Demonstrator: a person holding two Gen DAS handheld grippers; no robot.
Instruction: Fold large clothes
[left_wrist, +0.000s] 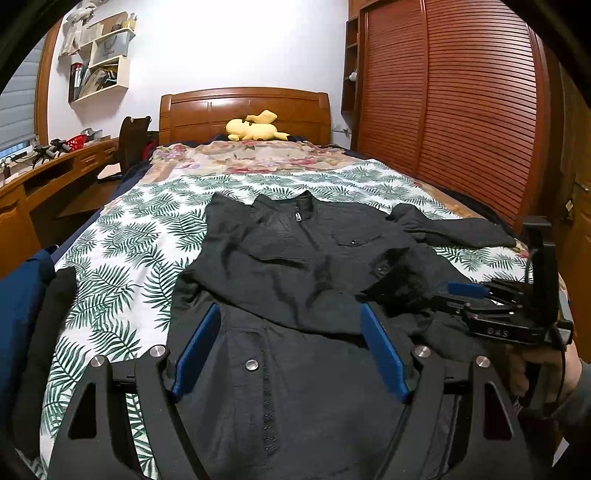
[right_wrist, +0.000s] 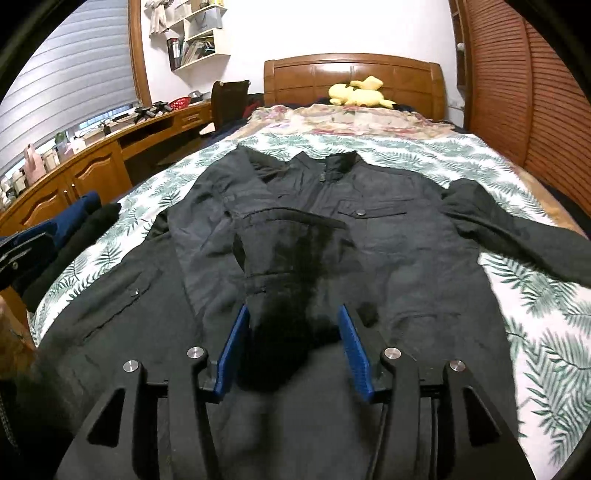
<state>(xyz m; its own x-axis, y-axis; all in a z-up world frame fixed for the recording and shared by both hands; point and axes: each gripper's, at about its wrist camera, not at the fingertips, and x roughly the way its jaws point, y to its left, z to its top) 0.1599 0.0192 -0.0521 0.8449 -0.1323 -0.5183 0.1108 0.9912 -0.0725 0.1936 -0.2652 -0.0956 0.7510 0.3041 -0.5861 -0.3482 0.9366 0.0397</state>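
Lay spread flat across the leaf-print bedcover (right_wrist: 535, 295) for folding, black jacket (right_wrist: 388, 236) with cuff (right_wrist: 291, 302) drawn over chest, loose between parted right gripper (right_wrist: 293, 350); hovered wide apart and empty over hem, left gripper (left_wrist: 290, 350).

A black jacket (right_wrist: 388, 236) lies on a white bedspread (left_wrist: 122, 266) printed with green fern leaves. The plush toy (left_wrist: 255, 127) is yellow, and the hand-held gripper pads (right_wrist: 232, 354) are blue.

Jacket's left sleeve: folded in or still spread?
Folded in. The sleeve lies across the chest of the jacket, cuff between the right gripper's open jaws; the other sleeve stays spread on the bedcover.
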